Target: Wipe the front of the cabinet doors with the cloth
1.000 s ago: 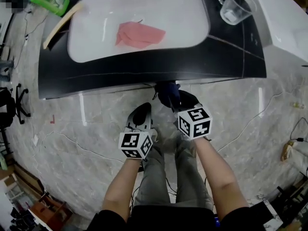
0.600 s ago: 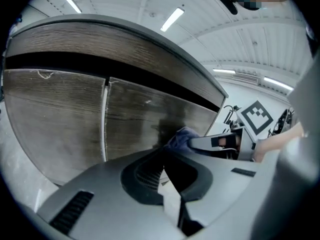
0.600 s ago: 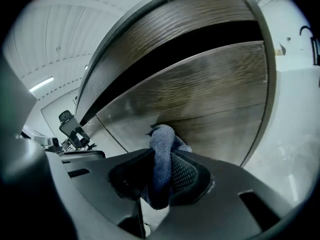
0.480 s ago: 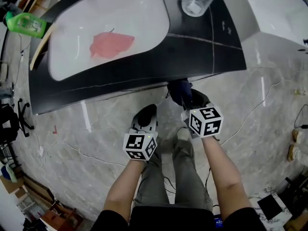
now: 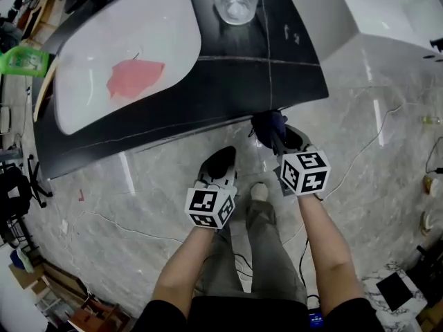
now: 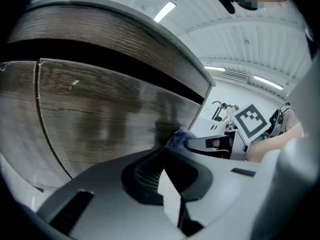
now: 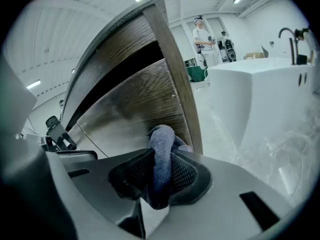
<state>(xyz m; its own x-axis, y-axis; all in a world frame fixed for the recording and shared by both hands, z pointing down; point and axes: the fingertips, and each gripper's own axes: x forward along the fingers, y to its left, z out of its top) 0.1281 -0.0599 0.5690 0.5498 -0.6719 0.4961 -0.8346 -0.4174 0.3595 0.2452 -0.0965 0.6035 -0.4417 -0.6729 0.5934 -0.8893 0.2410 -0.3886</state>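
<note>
Cloth clamped in right gripper meets cabinet door near edge.

Readable text: none — no words, brands or numbers.
Green bottle label: too blurred to read.
Marker cubes: square patterns only.

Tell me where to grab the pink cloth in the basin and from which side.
Come straight down from above: the pink cloth lies flat on the floor of the white basin, whose walls block a sideways approach. Pinch its pointed corner or a fold near the middle. The left gripper holds nothing, so it is probably the one to use.
</note>
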